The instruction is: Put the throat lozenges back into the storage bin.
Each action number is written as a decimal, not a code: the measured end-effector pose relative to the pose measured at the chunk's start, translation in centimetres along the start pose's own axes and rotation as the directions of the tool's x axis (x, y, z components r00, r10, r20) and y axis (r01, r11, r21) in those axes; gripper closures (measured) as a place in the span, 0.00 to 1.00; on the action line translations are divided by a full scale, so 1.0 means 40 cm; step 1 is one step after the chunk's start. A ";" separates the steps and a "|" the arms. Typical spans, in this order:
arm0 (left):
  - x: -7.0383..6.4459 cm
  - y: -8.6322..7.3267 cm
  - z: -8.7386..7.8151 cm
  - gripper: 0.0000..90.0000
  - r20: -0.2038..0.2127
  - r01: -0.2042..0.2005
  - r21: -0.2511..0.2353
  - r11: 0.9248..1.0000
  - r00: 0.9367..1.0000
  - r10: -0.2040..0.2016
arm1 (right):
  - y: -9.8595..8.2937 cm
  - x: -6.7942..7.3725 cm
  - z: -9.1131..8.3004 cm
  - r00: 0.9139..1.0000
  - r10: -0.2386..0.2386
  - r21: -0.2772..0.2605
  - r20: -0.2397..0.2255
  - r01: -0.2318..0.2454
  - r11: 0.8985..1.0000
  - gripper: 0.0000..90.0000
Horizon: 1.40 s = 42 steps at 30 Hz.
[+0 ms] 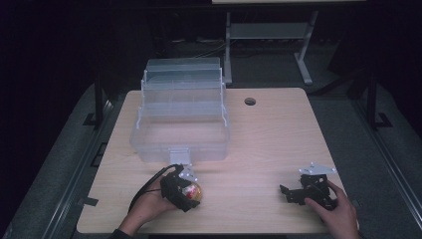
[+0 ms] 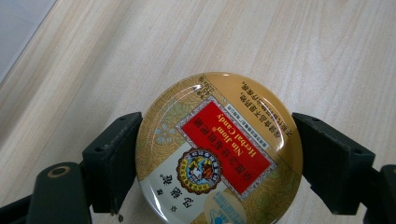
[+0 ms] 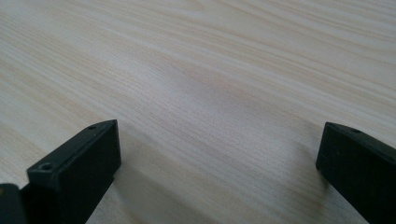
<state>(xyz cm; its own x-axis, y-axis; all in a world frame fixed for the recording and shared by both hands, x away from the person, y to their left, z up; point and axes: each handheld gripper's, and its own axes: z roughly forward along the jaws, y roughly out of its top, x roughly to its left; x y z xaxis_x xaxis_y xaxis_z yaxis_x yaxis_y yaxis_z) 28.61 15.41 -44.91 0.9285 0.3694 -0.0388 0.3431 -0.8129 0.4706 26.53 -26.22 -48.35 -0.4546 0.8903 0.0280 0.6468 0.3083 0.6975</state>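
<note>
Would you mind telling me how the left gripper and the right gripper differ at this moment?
The left gripper has its jaws closed against the sides of a round candy tin; the right gripper has its jaws spread wide with bare table between them. In the high view the left gripper sits near the clear plastic box, the right gripper farther off. Each is held low over the table by a hand.

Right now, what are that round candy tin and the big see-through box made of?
The round candy tin looks like glossy printed metal: its lid throws bright glare. The see-through box seems clear, slightly frosted plastic, since the wooden table shows through its walls.
</note>
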 end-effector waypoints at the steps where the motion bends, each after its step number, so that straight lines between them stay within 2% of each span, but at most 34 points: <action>1: 0.000 0.000 0.000 0.21 0.000 0.000 0.000 1.000 1.000 0.000 | 0.000 0.000 0.000 1.000 0.000 0.000 0.000 0.000 1.000 0.00; 11: 0.001 0.001 -0.002 0.22 0.003 0.003 0.006 1.000 1.000 -0.003 | 0.000 0.000 0.000 1.000 0.000 0.000 0.000 0.000 1.000 0.00; 13: 0.002 0.001 -0.003 0.22 0.006 0.006 0.003 1.000 1.000 -0.006 | 0.000 0.000 0.000 1.000 0.000 0.000 0.000 0.000 1.000 0.00; 14: 0.001 0.002 -0.004 0.22 0.008 0.022 -0.009 1.000 1.000 -0.021 | 0.000 0.000 0.000 1.000 0.000 0.000 0.000 0.000 1.000 0.00; 20: 0.000 0.008 -0.020 0.22 0.006 0.019 -0.013 1.000 1.000 -0.019 | 0.000 0.000 0.000 1.000 0.000 0.000 0.000 0.000 1.000 0.00; 22: -0.002 0.008 -0.022 0.22 0.009 0.033 -0.026 0.999 0.999 -0.033 | 0.000 0.000 0.000 1.000 0.000 0.000 0.000 0.000 1.000 0.00; 25: -0.001 0.010 -0.026 0.22 0.011 0.032 -0.026 0.999 0.999 -0.032 | 0.000 0.000 0.000 1.000 0.000 0.000 0.000 0.000 1.000 0.00; 26: 0.002 0.012 -0.032 0.22 0.010 0.021 -0.024 1.000 1.000 -0.021 | 0.000 0.000 0.000 1.000 0.000 0.000 0.000 0.000 1.000 0.00; 27: 0.001 0.013 -0.033 0.22 0.011 0.030 -0.031 0.999 0.999 -0.030 | 0.000 0.000 0.000 1.000 0.000 0.000 0.000 0.000 1.000 0.00; 28: 0.003 0.015 -0.036 0.22 0.009 0.019 -0.025 1.000 1.000 -0.018 | 0.000 0.000 0.000 1.000 0.000 0.000 0.000 0.000 1.000 0.00; 30: 0.001 0.017 -0.037 0.22 0.009 0.029 -0.035 0.999 1.000 -0.029 | 0.000 0.000 0.000 1.000 0.000 0.000 0.000 0.000 1.000 0.00; 33: 0.004 0.023 -0.046 0.22 0.007 0.018 -0.030 0.999 1.000 -0.018 | 0.000 0.000 0.000 1.000 0.000 0.000 0.000 0.000 1.000 0.00; 42: 0.013 0.030 -0.065 0.22 0.000 0.030 -0.032 0.999 1.000 -0.030 | 0.000 0.000 0.000 1.000 0.000 0.000 0.000 0.000 1.000 0.00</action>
<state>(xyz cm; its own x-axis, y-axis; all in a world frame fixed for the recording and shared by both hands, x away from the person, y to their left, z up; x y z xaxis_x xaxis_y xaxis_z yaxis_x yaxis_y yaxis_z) 29.14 15.80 -42.06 0.9177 0.3937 -0.0532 0.3662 -0.7864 0.4974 26.53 -26.22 -48.35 -0.4548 0.8901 0.0279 0.6465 0.3084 0.6978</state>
